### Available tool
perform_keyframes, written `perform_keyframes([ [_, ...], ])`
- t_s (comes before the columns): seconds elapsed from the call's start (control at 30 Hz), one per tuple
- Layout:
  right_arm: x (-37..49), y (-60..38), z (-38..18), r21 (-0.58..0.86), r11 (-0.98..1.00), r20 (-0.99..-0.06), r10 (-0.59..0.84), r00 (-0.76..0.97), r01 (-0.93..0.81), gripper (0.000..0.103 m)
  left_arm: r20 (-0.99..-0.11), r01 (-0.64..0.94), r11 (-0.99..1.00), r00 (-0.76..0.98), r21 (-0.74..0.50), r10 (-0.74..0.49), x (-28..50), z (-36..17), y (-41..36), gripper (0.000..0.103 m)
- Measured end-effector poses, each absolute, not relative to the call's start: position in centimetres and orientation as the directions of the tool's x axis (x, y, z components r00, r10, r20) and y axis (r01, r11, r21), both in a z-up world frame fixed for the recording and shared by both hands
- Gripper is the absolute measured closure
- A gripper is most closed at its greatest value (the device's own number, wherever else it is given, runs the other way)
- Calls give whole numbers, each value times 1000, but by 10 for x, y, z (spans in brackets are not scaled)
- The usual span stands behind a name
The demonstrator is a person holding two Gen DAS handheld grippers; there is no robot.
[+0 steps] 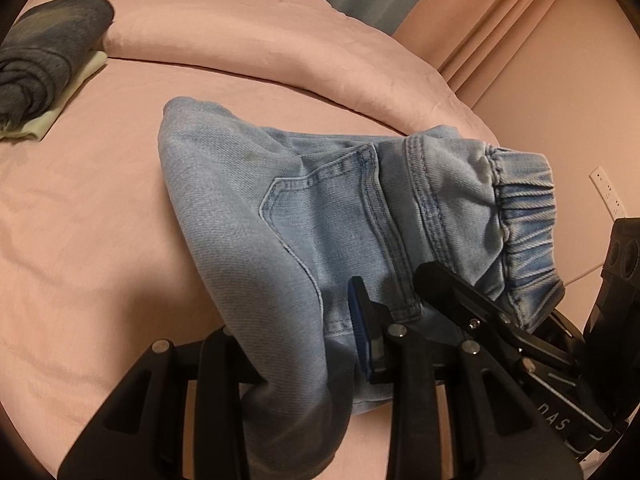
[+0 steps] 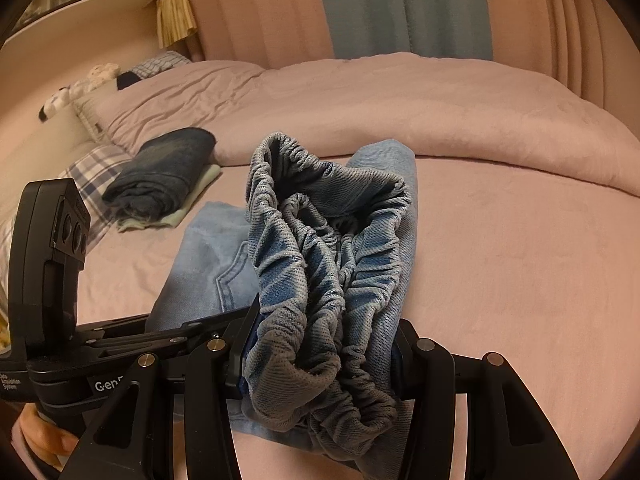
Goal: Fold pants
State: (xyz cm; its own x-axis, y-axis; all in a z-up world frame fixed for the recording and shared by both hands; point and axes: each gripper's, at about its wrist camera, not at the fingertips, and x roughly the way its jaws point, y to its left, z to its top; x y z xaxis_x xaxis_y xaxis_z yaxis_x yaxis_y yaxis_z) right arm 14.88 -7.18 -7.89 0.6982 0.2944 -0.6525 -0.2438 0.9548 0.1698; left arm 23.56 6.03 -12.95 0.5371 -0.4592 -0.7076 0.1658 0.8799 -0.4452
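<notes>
Light blue denim pants (image 1: 280, 208) hang folded in a bundle above the pink bed sheet (image 1: 80, 220). My left gripper (image 1: 304, 320) is shut on the denim near a back pocket; cloth drapes over and hides its left finger. The right gripper's finger (image 1: 432, 276) comes in from the right and clamps beside the elastic waistband (image 1: 520, 216). In the right wrist view my right gripper (image 2: 320, 344) is shut on the bunched waistband (image 2: 328, 240), which fills the gap between its fingers. The left gripper's black body (image 2: 52, 240) sits at the left, with the pants' pocket side (image 2: 224, 248) behind it.
Folded dark jeans (image 2: 160, 172) lie on a pale folded cloth at the bed's left. A pink duvet (image 2: 400, 92) is rolled up along the far side, with plaid pillows (image 2: 92, 172) at the left. Curtains hang behind. A hand (image 2: 44, 436) holds the left gripper's handle.
</notes>
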Motion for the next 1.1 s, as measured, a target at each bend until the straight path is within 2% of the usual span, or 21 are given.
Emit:
perform_keyframes([
  [0.53, 171, -86, -78, 193, 961, -645, 276, 712, -199, 50, -717, 190, 886, 528, -423, -455, 248, -127, 54, 71],
  [0.87, 190, -99, -100, 238, 958, -693, 282, 664, -159, 50, -737, 170, 887, 502, -429, -452, 246, -139, 60, 71],
  [1.1, 198, -106, -110, 238, 964, -719, 259, 645, -122, 50, -764, 125, 916, 514, -382, -389, 247, -142, 68, 69],
])
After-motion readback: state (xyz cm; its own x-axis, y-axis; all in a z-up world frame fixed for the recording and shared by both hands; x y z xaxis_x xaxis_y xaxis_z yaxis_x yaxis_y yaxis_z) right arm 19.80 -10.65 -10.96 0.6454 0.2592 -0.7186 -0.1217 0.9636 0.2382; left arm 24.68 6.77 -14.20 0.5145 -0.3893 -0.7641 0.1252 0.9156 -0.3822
